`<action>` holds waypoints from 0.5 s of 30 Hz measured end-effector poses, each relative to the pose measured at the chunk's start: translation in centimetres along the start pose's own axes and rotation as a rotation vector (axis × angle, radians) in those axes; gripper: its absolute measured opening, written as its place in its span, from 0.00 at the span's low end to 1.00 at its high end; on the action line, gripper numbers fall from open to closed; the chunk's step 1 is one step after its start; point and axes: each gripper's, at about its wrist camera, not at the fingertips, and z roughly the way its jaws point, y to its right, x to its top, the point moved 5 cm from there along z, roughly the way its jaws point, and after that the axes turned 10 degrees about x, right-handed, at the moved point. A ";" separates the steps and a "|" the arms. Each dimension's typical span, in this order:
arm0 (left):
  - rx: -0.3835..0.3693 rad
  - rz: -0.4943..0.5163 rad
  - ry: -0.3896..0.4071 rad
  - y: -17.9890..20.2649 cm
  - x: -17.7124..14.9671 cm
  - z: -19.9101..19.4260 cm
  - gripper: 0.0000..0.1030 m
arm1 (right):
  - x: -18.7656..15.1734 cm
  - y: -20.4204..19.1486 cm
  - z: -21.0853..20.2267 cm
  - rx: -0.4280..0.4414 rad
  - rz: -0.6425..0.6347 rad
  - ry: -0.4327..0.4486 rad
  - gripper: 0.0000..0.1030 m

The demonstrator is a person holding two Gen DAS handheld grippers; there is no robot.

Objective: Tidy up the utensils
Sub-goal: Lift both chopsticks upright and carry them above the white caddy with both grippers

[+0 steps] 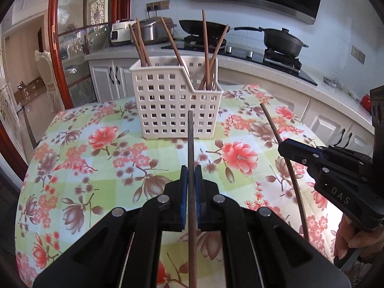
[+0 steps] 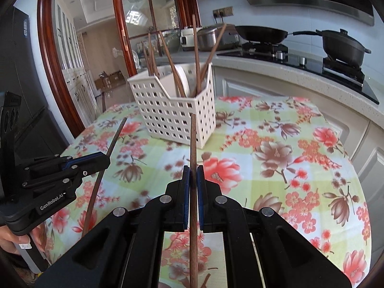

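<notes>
2 grippers, left (image 1: 191, 168) and right (image 2: 193, 168), fingers each pinching 1 chopstick (image 1: 191, 139), tip toward basket (image 1: 168, 100).

- A floral tablecloth (image 1: 72, 144) is spread over the near table.
- A black wok (image 1: 201, 27) and a lidded black pot (image 1: 283, 40) are set on the stove (image 1: 276, 55) at the far right.
- A steel cooker (image 1: 153, 30) is placed on the far counter, just beside a white appliance (image 1: 120, 31).
- A wood-framed glass door (image 1: 72, 36) is seen at far left.
</notes>
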 end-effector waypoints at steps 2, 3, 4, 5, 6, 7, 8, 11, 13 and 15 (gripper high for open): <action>0.003 0.001 0.019 -0.1 0.3 -0.8 0.06 | 0.4 -0.4 -0.4 0.006 -0.007 0.018 0.06; 0.005 0.001 0.026 -0.1 0.3 -1.1 0.06 | 0.6 -0.6 -0.7 0.007 -0.011 0.029 0.06; 0.006 0.000 0.035 -0.2 0.4 -1.5 0.06 | 0.7 -0.8 -0.9 0.009 -0.013 0.037 0.06; 0.007 -0.004 0.043 -0.4 0.5 -1.9 0.06 | 0.9 -1.0 -1.1 0.012 -0.017 0.046 0.06; 0.006 -0.006 0.048 -0.5 0.6 -2.1 0.06 | 1.1 -1.2 -1.4 0.015 -0.022 0.058 0.06; 0.007 -0.009 0.054 -0.6 0.6 -2.4 0.06 | 1.2 -1.3 -1.6 0.015 -0.026 0.068 0.06; 0.008 -0.011 0.058 -0.8 0.6 -2.6 0.06 | 1.4 -1.5 -1.7 0.015 -0.028 0.077 0.06; 0.011 -0.022 0.074 -1.2 0.7 -3.4 0.06 | 1.8 -1.8 -2.4 0.021 -0.034 0.109 0.06; 0.014 -0.027 0.088 -1.6 0.8 -4.1 0.06 | 2.0 -2.2 -2.6 0.027 -0.046 0.117 0.06; 0.019 -0.030 0.101 -1.8 0.9 -4.7 0.06 | 2.1 -2.7 -2.6 0.028 -0.064 0.119 0.06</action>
